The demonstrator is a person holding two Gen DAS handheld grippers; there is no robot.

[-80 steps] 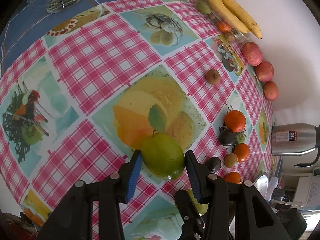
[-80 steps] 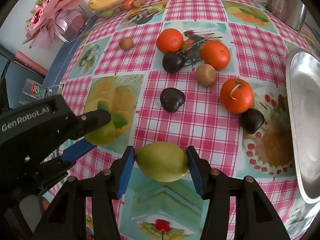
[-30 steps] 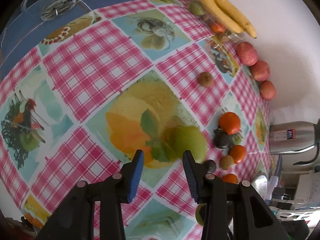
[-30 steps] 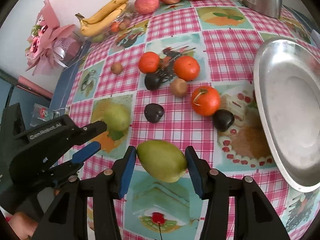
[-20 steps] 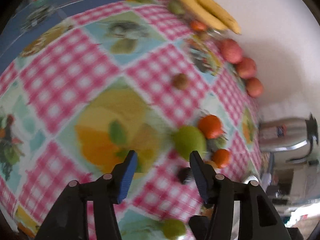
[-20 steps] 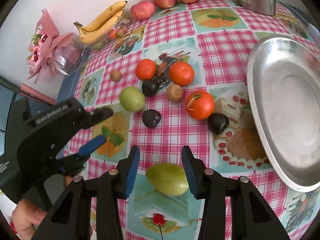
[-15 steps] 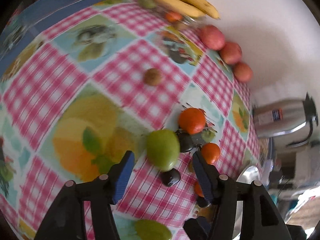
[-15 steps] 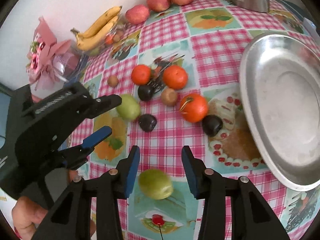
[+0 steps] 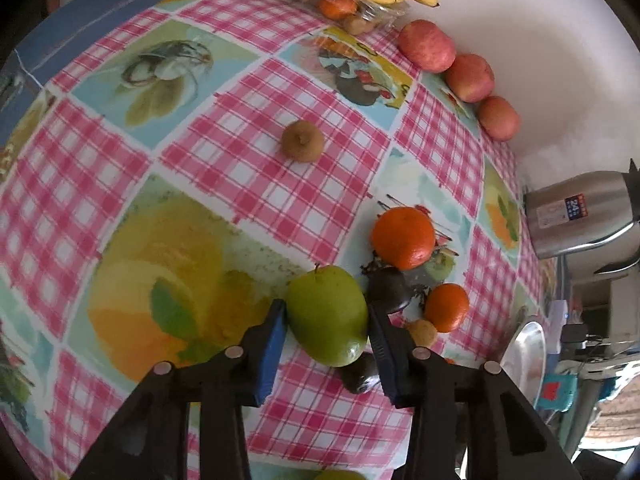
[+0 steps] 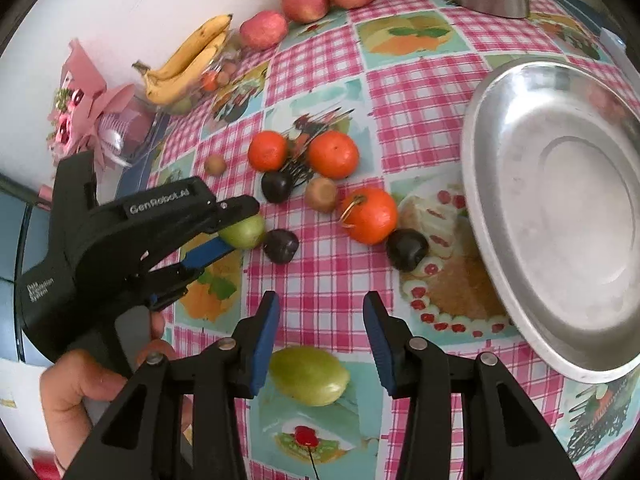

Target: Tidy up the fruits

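Green pear (image 9: 326, 316): firm, smooth, rolls; take across widest part; left gripper (image 9: 326, 334) just closed round it, right gripper (image 10: 320, 338) empty, narrow

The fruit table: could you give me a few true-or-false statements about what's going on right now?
1. The left gripper has a green fruit between its fingers. True.
2. The metal tray is full of oranges. False: nothing lies in it.
3. The right gripper clamps a banana. False: its jaws hold nothing; a second green fruit lies on the tablecloth under them.
4. Three red apples sit along the wall. True.
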